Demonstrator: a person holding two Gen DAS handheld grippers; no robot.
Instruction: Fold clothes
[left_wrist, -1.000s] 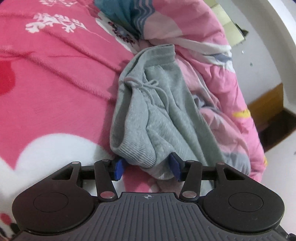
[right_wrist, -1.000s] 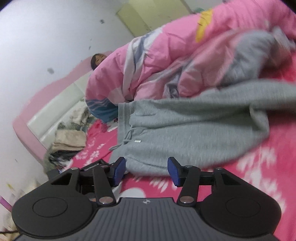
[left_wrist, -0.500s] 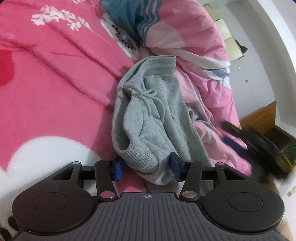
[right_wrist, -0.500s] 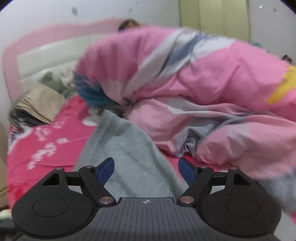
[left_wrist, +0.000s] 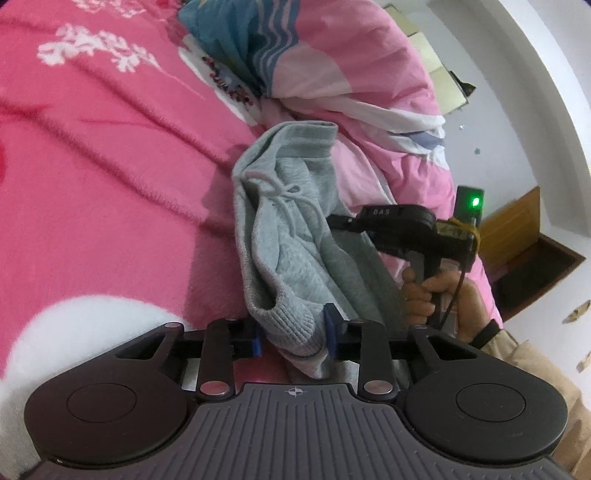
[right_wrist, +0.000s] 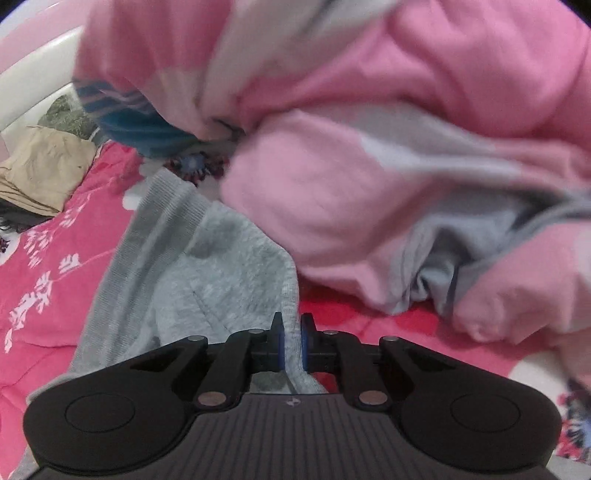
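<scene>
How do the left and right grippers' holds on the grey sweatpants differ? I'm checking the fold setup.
The left gripper has a thick ribbed cuff bunched between its pads, jaws set fairly wide; the right gripper pinches a thin fabric edge, jaws nearly together. The left one holds the grey sweatpants at an end, the right along a side edge. Both have blue pads and are shut on the same garment.

The right gripper, well away from the grey sweatpants a second ago with its jaws wide apart, has swung in beside them and now pinches an edge of the grey cloth. Seen from the left gripper, it has sharpened from a blur, the person's hand on its handle.
</scene>
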